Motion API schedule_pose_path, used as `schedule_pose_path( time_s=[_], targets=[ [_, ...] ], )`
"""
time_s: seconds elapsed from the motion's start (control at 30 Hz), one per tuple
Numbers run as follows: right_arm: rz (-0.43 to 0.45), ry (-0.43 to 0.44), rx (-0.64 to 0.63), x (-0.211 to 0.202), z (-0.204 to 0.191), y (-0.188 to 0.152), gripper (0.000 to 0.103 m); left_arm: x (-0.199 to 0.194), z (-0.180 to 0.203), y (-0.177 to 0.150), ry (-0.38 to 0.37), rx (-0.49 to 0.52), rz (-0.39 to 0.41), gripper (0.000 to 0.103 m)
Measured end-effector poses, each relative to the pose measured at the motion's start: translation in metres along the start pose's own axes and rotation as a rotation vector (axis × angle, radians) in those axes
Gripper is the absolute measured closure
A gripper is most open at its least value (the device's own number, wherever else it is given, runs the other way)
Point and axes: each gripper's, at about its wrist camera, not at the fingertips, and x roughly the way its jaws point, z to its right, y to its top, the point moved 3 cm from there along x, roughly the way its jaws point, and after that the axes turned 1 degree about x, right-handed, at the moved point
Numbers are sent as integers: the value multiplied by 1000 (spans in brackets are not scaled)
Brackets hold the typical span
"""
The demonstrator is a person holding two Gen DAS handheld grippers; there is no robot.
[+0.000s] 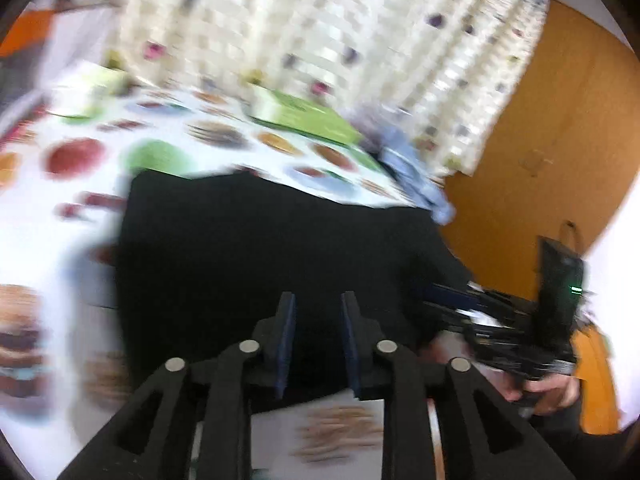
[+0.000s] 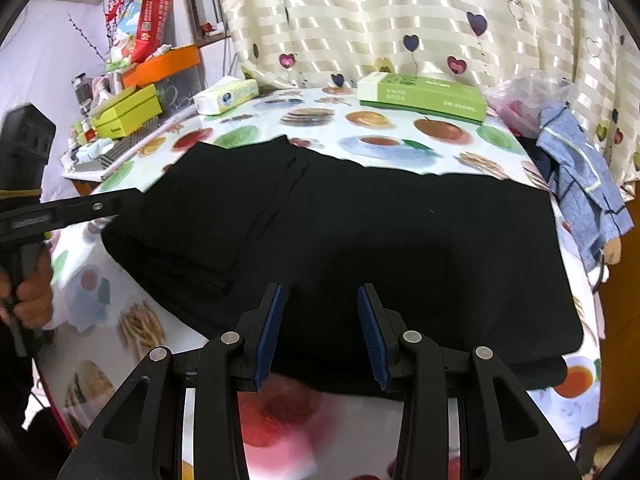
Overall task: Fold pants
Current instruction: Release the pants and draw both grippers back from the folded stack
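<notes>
The black pants (image 2: 380, 240) lie spread flat on the fruit-print tablecloth, with one part folded over at their left end (image 2: 224, 208). They also show in the blurred left wrist view (image 1: 272, 248). My right gripper (image 2: 322, 300) is open and empty just above the pants' near edge. My left gripper (image 1: 318, 304) is open and empty over the near edge of the pants. The left gripper's tool shows at the left of the right wrist view (image 2: 60, 212), and the right gripper's tool at the right of the left wrist view (image 1: 520, 328).
A green box (image 2: 424, 96) and a tissue pack (image 2: 226, 96) stand at the table's far side. Blue clothing (image 2: 580, 184) hangs off the right edge beside a plastic bag (image 2: 524, 96). Boxes and clutter (image 2: 132, 92) sit at the far left. A curtain (image 2: 400, 12) hangs behind.
</notes>
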Motion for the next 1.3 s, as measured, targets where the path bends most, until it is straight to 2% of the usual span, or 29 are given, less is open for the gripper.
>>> schedule_pose_path(
  time_s=[0.1,0.17,0.27,0.4,0.47,0.53,0.6,0.67,0.7,0.77,0.9,0.97,1.07,1.13,1.23,1.3],
  targets=[
    [9,37,-2,6,-12,9,63,-6,-38,2,144,-58,9,77],
    [7,68,-11,12,-22,15,63,-4,-56,1,178,-97,-12,77],
    [-4,89,-18,25,-34,21,63,-2,-66,5,186,-100,-28,77],
    [-8,143,0,39,-43,27,63,4,-66,27,190,-69,-5,77],
    [-10,159,-7,42,-48,27,64,16,-69,40,178,-70,-18,77],
    [-18,146,-34,47,-54,25,77,31,-74,51,196,-62,-34,77],
    [-77,115,-45,57,-54,20,77,47,-80,54,225,-49,-52,77],
    [-73,112,-52,55,-52,20,77,63,-87,51,236,-53,-95,77],
    [-79,95,-62,55,-51,20,77,62,-84,52,246,-21,-63,76],
    [-81,102,-40,54,-48,21,77,62,-83,50,257,11,-77,76],
    [-44,120,-46,43,-54,26,77,46,-78,42,236,-32,-110,76],
    [-42,123,-64,40,-60,22,77,29,-67,30,227,-18,-98,76],
    [-91,93,-92,50,-64,11,77,9,-53,5,221,-27,-84,76],
    [-82,85,-93,47,-63,9,76,2,-45,-10,204,-26,-79,76],
    [-90,64,-90,44,-62,7,76,3,-39,-27,239,12,-94,76],
    [-87,39,-109,40,-64,3,76,1,-36,-31,253,38,-67,76]
  ],
)
